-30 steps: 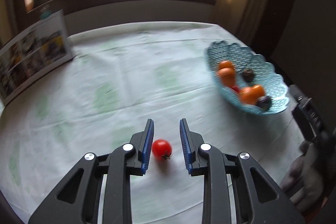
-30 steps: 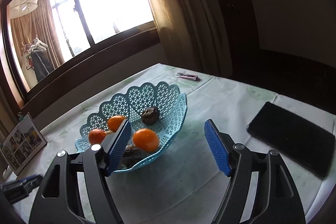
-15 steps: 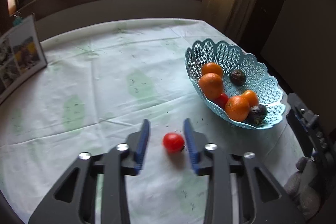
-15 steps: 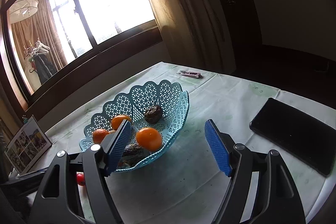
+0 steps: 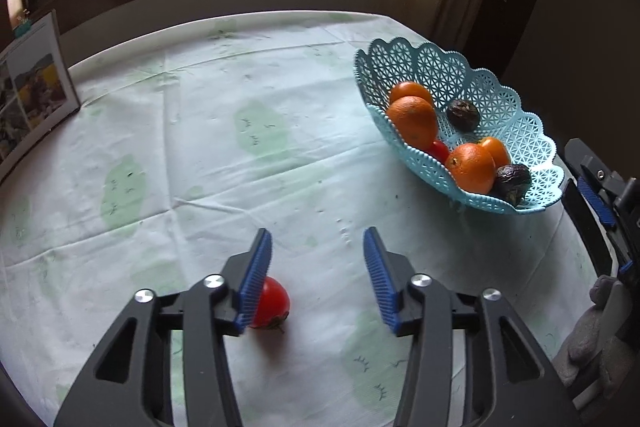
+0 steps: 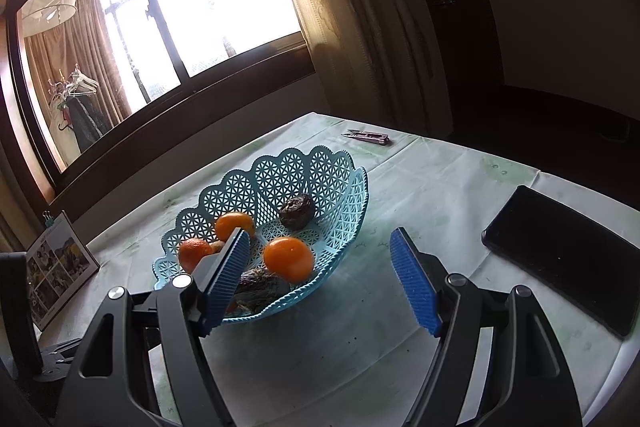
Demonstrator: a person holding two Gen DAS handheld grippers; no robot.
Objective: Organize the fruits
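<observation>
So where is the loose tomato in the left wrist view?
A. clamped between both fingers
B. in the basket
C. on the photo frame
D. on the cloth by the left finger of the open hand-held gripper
D: the tomato lies on the cloth against the left finger of the open left hand-held gripper, outside the basket.

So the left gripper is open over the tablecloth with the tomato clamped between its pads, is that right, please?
Not quite. The left gripper is open over the tablecloth, but the tomato is not clamped: it lies on the cloth beside the left pad, with a wide gap to the right pad. The left wrist view shows this.
</observation>
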